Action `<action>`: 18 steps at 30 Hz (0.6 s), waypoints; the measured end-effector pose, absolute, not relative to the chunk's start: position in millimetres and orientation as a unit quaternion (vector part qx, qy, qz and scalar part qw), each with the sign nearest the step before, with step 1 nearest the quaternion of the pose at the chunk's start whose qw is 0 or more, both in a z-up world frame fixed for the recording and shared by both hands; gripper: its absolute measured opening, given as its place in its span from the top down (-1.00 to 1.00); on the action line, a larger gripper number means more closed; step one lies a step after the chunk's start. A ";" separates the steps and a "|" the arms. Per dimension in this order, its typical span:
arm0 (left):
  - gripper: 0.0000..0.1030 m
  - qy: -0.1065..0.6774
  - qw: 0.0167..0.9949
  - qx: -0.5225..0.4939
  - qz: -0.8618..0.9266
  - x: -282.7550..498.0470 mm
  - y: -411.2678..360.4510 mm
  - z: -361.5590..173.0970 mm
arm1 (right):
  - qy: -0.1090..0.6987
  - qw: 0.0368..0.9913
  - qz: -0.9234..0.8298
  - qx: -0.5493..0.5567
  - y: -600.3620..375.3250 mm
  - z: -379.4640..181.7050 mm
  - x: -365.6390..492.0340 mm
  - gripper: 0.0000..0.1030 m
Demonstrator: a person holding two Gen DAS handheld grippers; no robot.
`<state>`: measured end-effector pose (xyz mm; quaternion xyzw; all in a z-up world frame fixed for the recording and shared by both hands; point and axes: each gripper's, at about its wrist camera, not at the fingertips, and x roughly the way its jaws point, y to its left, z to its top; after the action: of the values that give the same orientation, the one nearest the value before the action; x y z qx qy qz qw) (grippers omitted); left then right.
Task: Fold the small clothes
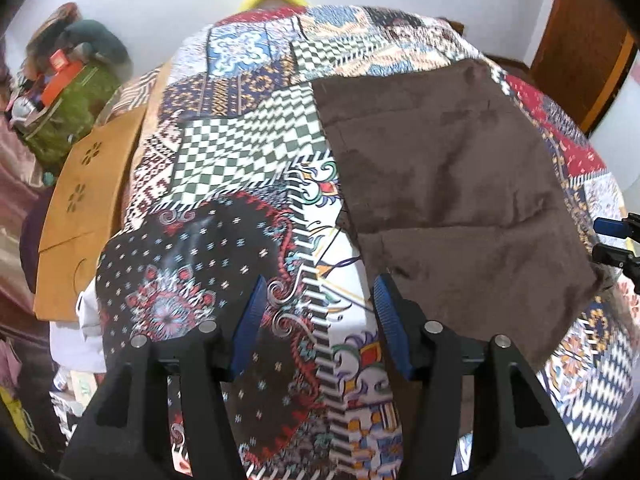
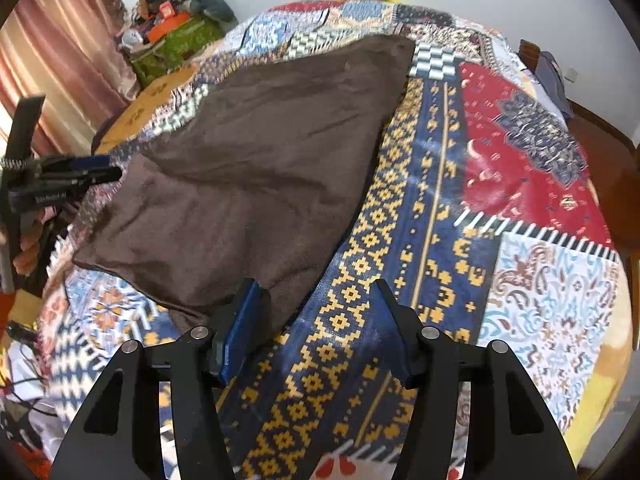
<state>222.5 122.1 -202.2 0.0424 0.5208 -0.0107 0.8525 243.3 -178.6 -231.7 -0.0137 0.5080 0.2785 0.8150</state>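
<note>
A brown cloth [image 1: 448, 168] [image 2: 256, 160] lies spread flat on a patchwork bedspread [image 1: 248, 148] [image 2: 440, 184]. In the left wrist view my left gripper [image 1: 320, 304] stands open over bare bedspread, with the cloth's left edge just beside its right finger [image 1: 390, 312]. My right gripper [image 2: 316, 304] is open at the cloth's near right corner. That corner lies partly between the jaws by the left pad [image 2: 244, 320], and neither pad presses on it. Each gripper also shows at the edge of the other view: the right gripper [image 1: 616, 240] and the left gripper [image 2: 80, 172].
A tan paper bag [image 1: 88, 200] leans at the bed's left side. Behind it stands a green bag [image 1: 76, 108] piled with clutter, with a pink curtain [image 2: 60, 60] further back. A wooden door [image 1: 580, 40] is at the far right. A hand [image 2: 28, 248] holds the left gripper's handle.
</note>
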 end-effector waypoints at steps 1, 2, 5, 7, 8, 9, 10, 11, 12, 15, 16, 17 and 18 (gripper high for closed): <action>-0.08 0.517 0.855 0.042 -0.013 217.1 122.6 -197.7 | 0.504 0.817 0.281 -0.010 -180.0 -228.0 243.4 -0.03; -0.12 0.513 0.857 0.042 -0.017 211.2 122.6 -194.2 | 0.499 0.819 0.284 -0.005 -181.4 -224.0 241.9 -0.06; -0.23 0.509 0.859 0.041 -0.031 192.7 116.7 -189.1 | 0.486 0.823 0.295 -0.002 -180.3 -214.5 236.3 -0.12; -0.24 0.510 0.858 0.044 -0.038 182.5 109.6 -189.1 | 0.485 0.819 0.308 -0.011 -174.3 -214.9 228.3 -0.12; -0.28 0.511 0.857 0.044 -0.042 177.1 106.2 -189.0 | 0.488 0.815 0.314 -0.015 -171.0 -217.0 225.0 -0.12; -0.32 0.513 0.856 0.043 -0.048 172.4 103.0 -189.2 | 0.490 0.812 0.317 -0.018 -166.8 -218.9 219.7 -0.12; -0.39 0.514 0.855 0.043 -0.052 168.3 99.8 -190.0 | 0.493 0.809 0.319 -0.021 -163.0 -221.7 215.5 -0.12; -0.41 0.513 0.855 0.045 -0.056 164.4 96.1 -190.6 | 0.495 0.808 0.318 -0.024 -160.8 -224.8 213.3 -0.12; -0.42 0.512 0.856 0.047 -0.061 160.1 91.8 -191.5 | 0.498 0.806 0.317 -0.029 -158.3 -229.2 211.7 -0.12; -0.56 0.512 0.855 0.053 -0.068 152.8 81.7 -196.3 | 0.509 0.797 0.320 -0.048 -148.1 -241.9 209.4 -0.12; -0.60 0.511 0.855 0.055 -0.072 151.2 78.1 -198.9 | 0.510 0.796 0.322 -0.052 -145.6 -244.5 209.9 -0.12; -0.61 0.511 0.854 0.057 -0.075 150.5 75.4 -200.7 | 0.507 0.797 0.323 -0.053 -143.0 -245.8 211.7 -0.12; -0.61 0.512 0.853 0.062 -0.080 150.3 72.0 -203.3 | 0.502 0.800 0.324 -0.056 -140.7 -245.7 215.4 -0.13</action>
<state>150.3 72.0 -203.3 0.0618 0.5124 -0.0800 0.8528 215.4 -140.7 -245.7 -0.0564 0.5019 0.3238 0.8000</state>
